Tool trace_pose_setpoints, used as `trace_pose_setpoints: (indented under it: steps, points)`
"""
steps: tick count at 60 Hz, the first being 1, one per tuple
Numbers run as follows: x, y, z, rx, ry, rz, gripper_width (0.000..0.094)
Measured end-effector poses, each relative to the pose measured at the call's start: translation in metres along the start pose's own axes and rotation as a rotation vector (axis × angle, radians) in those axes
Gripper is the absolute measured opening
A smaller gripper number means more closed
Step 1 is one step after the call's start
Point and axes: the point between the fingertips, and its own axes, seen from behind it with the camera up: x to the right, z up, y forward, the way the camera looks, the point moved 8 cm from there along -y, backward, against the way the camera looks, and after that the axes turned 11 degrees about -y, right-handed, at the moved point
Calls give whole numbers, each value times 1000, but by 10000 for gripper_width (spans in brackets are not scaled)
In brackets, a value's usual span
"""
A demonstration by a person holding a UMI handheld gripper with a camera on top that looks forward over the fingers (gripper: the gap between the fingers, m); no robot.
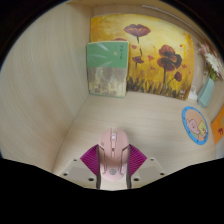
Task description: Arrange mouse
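While my gripper (113,172) clamps the pink mouse (113,152) above the worktop (60,100), short of the flower painting (140,55), its rounded shell could slip free.

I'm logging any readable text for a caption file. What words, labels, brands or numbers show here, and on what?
None can be read.
Green booklet: print too blurred to read.
Round blue sticker: markings too small.
Flower painting: no lettering seen.
Pink mouse, held in the claw: no logo seen.
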Motion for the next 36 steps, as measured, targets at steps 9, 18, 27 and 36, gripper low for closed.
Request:
trace_pose_setpoints:
  steps: [9, 18, 27, 36]
  points:
    - [97, -99, 102, 219, -52, -112, 345]
    - [229, -151, 159, 367, -41, -280, 343]
    - [339, -127, 135, 323, 5, -356, 341]
    - [388, -45, 60, 163, 59, -307, 341]
